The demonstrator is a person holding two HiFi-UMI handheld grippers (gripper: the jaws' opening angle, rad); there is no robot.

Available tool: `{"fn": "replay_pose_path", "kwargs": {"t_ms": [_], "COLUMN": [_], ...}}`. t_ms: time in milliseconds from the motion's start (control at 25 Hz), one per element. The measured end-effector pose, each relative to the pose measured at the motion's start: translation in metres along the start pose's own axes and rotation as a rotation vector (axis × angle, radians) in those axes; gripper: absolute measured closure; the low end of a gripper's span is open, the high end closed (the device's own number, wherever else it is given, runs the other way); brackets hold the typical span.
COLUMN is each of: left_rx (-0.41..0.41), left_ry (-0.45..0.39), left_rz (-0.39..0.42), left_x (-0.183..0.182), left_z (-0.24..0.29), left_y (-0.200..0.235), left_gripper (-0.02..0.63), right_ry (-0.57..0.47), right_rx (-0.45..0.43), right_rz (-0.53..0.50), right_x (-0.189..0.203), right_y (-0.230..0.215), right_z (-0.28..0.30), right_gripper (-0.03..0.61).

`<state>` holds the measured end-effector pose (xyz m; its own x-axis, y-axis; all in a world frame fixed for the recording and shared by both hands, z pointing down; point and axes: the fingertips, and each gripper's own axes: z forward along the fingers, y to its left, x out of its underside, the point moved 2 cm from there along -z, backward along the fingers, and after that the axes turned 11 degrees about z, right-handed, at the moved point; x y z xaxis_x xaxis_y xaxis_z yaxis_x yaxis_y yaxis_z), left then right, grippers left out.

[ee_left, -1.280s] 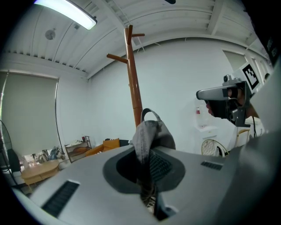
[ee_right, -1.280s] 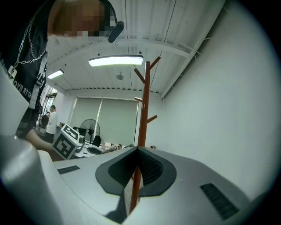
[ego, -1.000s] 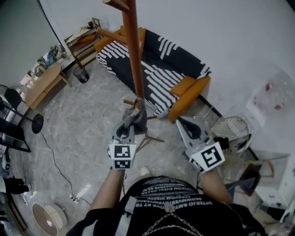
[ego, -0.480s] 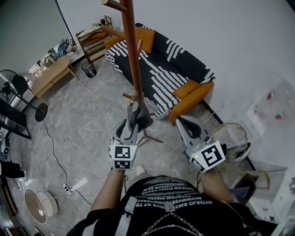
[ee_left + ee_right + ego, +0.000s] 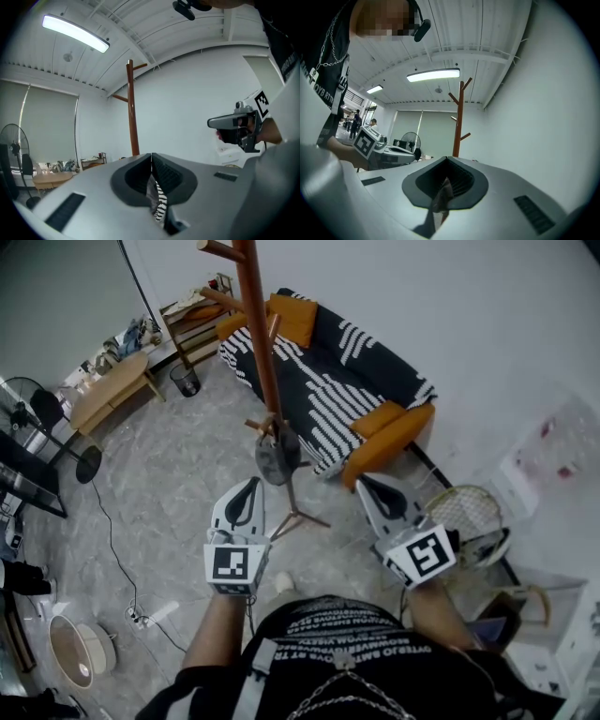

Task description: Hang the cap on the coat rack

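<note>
Although the coat rack (image 5: 255,343) is cut off at the top edge of the head view, its brown pole is seen rising from the marbled floor (image 5: 178,474) in front of a striped sofa (image 5: 349,381). The cap (image 5: 278,457) is hung low on the pole, on a short peg that is almost wholly covered by the dark fabric. Which way the brim is turned cannot be made out.

The cap is touched by neither pair of tongs. The left tongs (image 5: 252,482) are held just below and to the left of the cap, apart from it, and part of the rack's spread feet (image 5: 305,517) is hidden behind them. Their jaws have just been closing and are pressed together tip to tip, with nothing caught between them. In the left gripper view only a sliver of black-and-white stripes is glimpsed through the slot beneath the tips, and the cap itself is not shown there.

The right tongs (image 5: 364,481) are held to the right of the rack, well apart from the cap, and their jaws are likewise clenched on nothing. The lower edge of the head view is filled by the person's dark top (image 5: 328,652).
</note>
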<state>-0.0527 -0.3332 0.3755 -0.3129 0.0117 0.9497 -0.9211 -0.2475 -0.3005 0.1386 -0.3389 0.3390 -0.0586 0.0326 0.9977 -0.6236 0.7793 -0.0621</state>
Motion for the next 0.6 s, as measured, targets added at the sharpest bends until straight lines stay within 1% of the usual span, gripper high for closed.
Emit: {"fn": "replay_pose_path", "kwargs": {"t_ms": [80, 240, 360, 480, 600], "left_rx": [-0.001, -0.011, -0.003, -0.012, -0.019], "left_ry": [-0.022, -0.047, -0.042, -0.039, -0.001], "left_rz": [0.011, -0.008, 0.000, 0.001, -0.001], "left_x": [-0.015, -0.030, -0.035, -0.036, -0.029], "left_z": [-0.007, -0.021, -0.028, -0.036, -0.042], "left_y": [-0.001, -0.007, -0.013, -0.014, -0.018], "left_gripper": [0.607, 0.611, 0.611, 0.611, 0.611], "right_ry": [-0.003, -0.009, -0.014, -0.025, -0.017], "right_rx": [0.006, 0.017, 0.013, 0.002, -0.014], "right_rz": [-0.004, -0.030, -0.050, -0.048, -0.050], "right_x": [-0.003, -0.006, -0.009, -0.011, -0.009], "right_y": [-0.001, -0.001, 0.002, 0.008, 0.012], "right_z": [-0.004, -0.014, -0.020, -0.024, -0.027], "right_gripper": [0.572, 0.573, 0.574, 0.574, 0.574]}}
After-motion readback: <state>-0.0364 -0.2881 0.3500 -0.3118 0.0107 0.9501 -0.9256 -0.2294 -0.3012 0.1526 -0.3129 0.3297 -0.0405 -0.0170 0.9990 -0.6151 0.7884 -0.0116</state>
